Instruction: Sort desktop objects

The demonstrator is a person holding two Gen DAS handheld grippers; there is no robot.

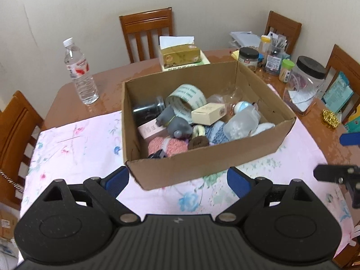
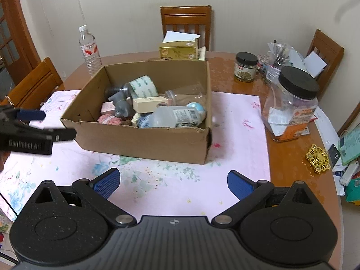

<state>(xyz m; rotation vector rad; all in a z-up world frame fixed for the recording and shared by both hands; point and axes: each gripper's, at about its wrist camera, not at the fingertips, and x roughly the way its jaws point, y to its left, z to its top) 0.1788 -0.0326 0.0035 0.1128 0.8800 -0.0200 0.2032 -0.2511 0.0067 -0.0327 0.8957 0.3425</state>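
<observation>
Left wrist: cardboard box holds clutter

Left gripper and right gripper, both tilted downward, jaws wide, empty

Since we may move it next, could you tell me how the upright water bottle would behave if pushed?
The water bottle is tall and narrow, so it probably tips easily. Its thin clear plastic likely flexes under squeeze, and once down it would probably roll.
</observation>
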